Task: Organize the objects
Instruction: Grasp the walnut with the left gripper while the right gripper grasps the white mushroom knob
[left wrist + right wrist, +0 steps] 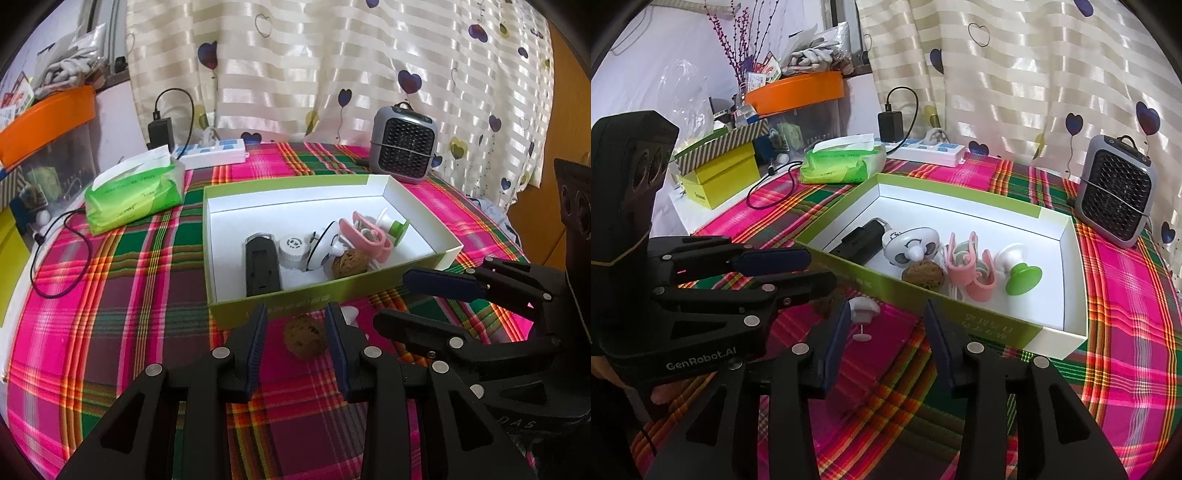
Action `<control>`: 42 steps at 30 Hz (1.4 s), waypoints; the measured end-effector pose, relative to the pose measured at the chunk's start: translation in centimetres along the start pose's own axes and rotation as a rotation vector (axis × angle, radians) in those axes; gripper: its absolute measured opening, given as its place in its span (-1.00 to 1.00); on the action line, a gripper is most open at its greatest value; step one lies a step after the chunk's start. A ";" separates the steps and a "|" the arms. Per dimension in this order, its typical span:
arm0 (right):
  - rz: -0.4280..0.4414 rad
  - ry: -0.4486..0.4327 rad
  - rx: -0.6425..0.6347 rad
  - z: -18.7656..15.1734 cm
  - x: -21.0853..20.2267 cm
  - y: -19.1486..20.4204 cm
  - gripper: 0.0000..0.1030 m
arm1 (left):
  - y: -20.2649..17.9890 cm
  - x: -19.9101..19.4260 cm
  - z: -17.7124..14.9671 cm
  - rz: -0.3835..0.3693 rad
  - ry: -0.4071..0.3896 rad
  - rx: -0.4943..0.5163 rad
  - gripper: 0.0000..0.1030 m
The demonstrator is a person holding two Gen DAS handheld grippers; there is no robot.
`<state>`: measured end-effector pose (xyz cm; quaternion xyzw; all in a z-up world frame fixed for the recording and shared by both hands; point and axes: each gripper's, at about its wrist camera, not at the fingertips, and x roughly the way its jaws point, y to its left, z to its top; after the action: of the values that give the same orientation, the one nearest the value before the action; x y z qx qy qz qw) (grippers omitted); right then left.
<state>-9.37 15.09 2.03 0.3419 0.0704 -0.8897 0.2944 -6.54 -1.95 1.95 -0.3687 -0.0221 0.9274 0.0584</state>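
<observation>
A green-and-white box [295, 297] [960, 314] on the plaid cloth holds a black device [260, 267], a white cap [291, 248], a walnut [349, 261] [923, 276], pink clips [365, 236] [971, 266] and a green-topped spool [1021, 275]. A second walnut [304, 336] lies on the cloth before the box, between the open fingers of my left gripper [297, 332]. A small white piece [349, 315] [863, 308] lies beside it. My right gripper [886, 325] is open and empty, just right of the white piece.
A green tissue pack [135, 192] [844, 164], a white power strip [214, 151] with a black charger, and a grey mini fan [404, 144] [1117, 199] stand behind the box. Boxes and an orange bin [798, 90] crowd the left.
</observation>
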 end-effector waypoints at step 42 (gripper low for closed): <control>0.015 0.150 -0.027 0.1 3.0 0.8 -0.17 | 2.0 1.4 -0.5 -0.017 0.079 -0.089 -0.46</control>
<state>-10.72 12.94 0.21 0.4041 0.1016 -0.8582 0.2997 -7.38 -3.79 0.47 -0.4070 -0.0640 0.9098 0.0505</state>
